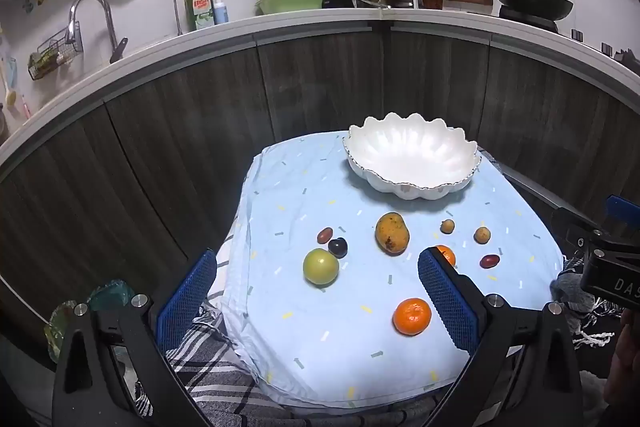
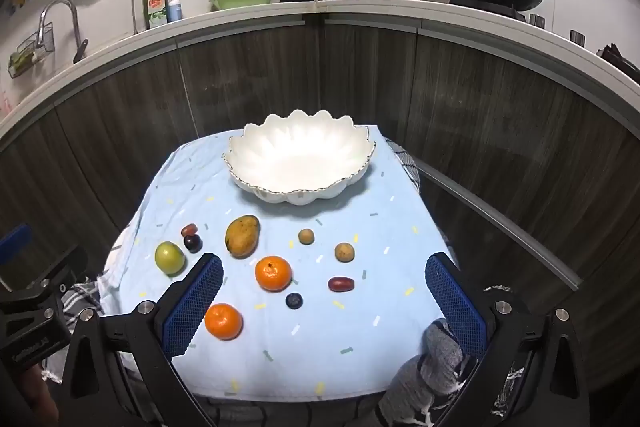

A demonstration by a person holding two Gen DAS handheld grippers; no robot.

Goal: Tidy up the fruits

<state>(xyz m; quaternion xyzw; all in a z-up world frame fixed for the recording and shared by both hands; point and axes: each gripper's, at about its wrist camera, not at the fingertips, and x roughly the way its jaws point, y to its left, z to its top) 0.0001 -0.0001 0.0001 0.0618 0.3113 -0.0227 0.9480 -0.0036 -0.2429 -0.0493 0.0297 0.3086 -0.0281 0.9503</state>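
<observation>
- Fruits, left wrist view: loose on the blue cloth (image 1: 288, 339), short of the empty white bowl (image 1: 412, 157). My left gripper (image 1: 318, 301) gapes wide, nothing held; green fruit (image 1: 321, 266) ahead between the fingers.
- Right wrist view: my right gripper (image 2: 324, 301) wide, empty. Two tangerines, nearer one (image 2: 223, 321) beside its left finger; one mango (image 2: 242, 235), long axis toward the bowl.

The scene is viewed from each gripper's wrist, angled downward from near the front edge. A scalloped white ceramic bowl (image 1: 412, 157) (image 2: 300, 157) on a pale blue patterned cloth (image 1: 320, 347) (image 2: 360, 347) is shared, seen from left and right respectively.
</observation>
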